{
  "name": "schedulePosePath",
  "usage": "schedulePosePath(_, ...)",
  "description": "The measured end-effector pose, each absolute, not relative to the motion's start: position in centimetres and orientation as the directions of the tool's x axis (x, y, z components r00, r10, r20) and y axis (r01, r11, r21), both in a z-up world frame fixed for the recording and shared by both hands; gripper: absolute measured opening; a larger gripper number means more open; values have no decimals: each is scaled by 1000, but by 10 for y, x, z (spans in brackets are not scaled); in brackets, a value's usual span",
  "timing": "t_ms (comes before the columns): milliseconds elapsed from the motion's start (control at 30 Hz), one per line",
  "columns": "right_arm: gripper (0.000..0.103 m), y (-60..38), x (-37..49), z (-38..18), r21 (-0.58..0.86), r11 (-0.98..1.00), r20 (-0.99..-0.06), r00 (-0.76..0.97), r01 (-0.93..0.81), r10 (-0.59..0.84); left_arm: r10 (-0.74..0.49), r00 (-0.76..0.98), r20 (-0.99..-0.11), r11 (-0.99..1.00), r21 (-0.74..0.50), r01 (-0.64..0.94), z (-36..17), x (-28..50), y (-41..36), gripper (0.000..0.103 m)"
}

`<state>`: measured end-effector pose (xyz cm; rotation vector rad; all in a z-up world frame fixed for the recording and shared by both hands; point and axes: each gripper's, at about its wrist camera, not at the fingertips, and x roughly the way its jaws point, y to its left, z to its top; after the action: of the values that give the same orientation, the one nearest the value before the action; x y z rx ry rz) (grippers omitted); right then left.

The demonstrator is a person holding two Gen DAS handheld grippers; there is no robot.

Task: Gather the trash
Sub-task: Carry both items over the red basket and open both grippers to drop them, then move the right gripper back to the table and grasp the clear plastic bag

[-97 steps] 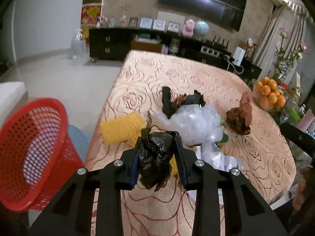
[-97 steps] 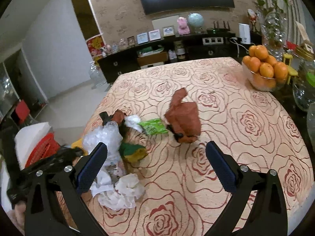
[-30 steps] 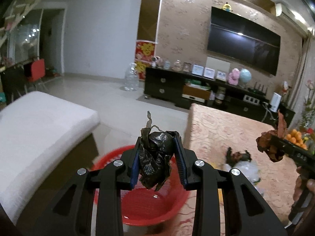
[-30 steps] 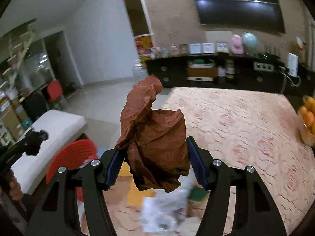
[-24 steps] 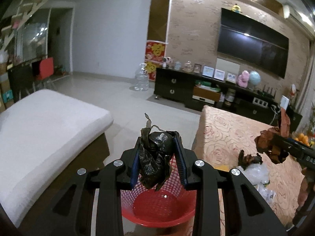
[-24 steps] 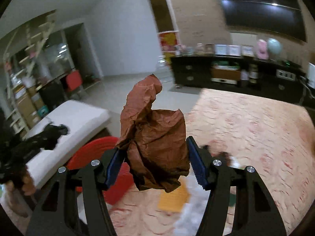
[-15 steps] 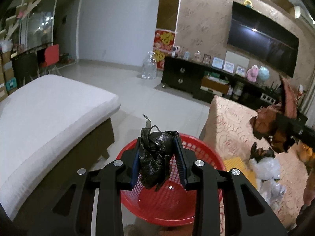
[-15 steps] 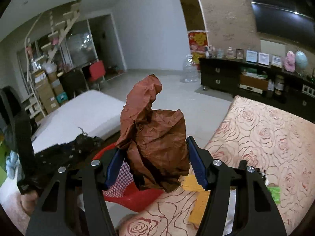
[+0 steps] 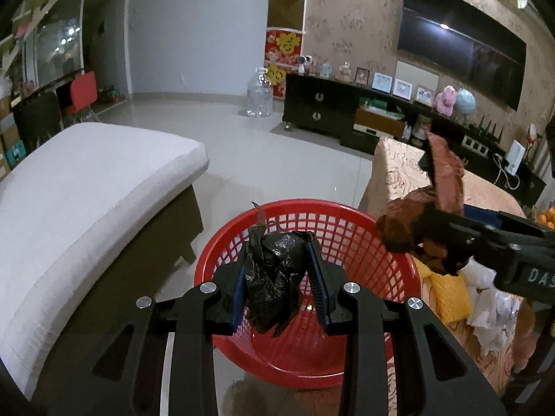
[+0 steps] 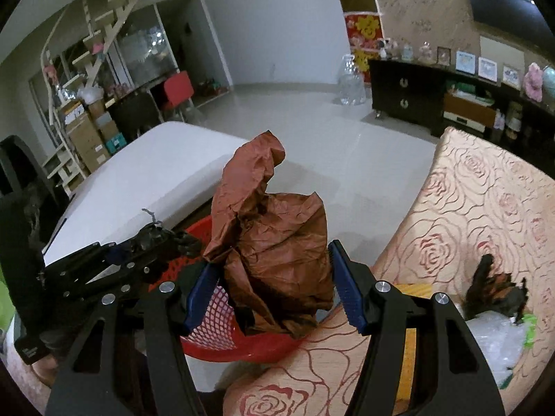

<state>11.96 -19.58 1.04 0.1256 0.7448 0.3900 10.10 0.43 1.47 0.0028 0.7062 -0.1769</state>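
Note:
A red mesh basket (image 9: 312, 205) stands on the floor beside the table. My left gripper (image 9: 277, 267) is shut on a crumpled black plastic bag (image 9: 274, 287) and hangs over the basket's opening. My right gripper (image 10: 274, 277) is shut on a large crumpled brown paper (image 10: 274, 249), held above the basket's rim (image 10: 242, 348) on the table side. In the left wrist view the brown paper (image 9: 409, 235) comes in from the right. In the right wrist view the left gripper (image 10: 156, 239) shows at left. Yellow foam netting (image 9: 447, 294), white wrappers (image 9: 489, 315) and a black scrap (image 10: 492, 294) lie on the table.
The table with a rose-patterned cloth (image 10: 485, 208) fills the right side. A white cushioned bench (image 9: 86, 190) stands left of the basket. Behind are bare tiled floor, a big water bottle (image 9: 259, 97) and a dark TV cabinet (image 9: 329, 114).
Both grippers swung left, from the table towards the basket, each keeping its load. The left one sank over the basket's mouth. The right one carried the brown paper to the basket's rim.

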Motion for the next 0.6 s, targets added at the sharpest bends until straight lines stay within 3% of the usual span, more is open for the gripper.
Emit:
schedulePosePath(167, 62, -188, 128, 3, 259, 914, -649, 645, -313, 404, -158, 737, -658, 985, -49, 167, 12, 102, 3, 31)
schedulePosePath(267, 71, -185, 130, 0, 274, 909, -649, 637, -315, 416, -159, 731, -664, 984, -48, 170, 11, 103, 4, 33)
schedulePosePath(367, 79, -188, 132, -1, 302, 902, -645, 631, -308, 431, -161, 725, -669, 984, -56, 167, 10, 102, 5, 42)
schedulePosePath(600, 79, -196, 129, 4, 320, 904, -637, 642, -285, 428, -173, 735, -656, 984, -85, 155, 13, 101, 10, 68)
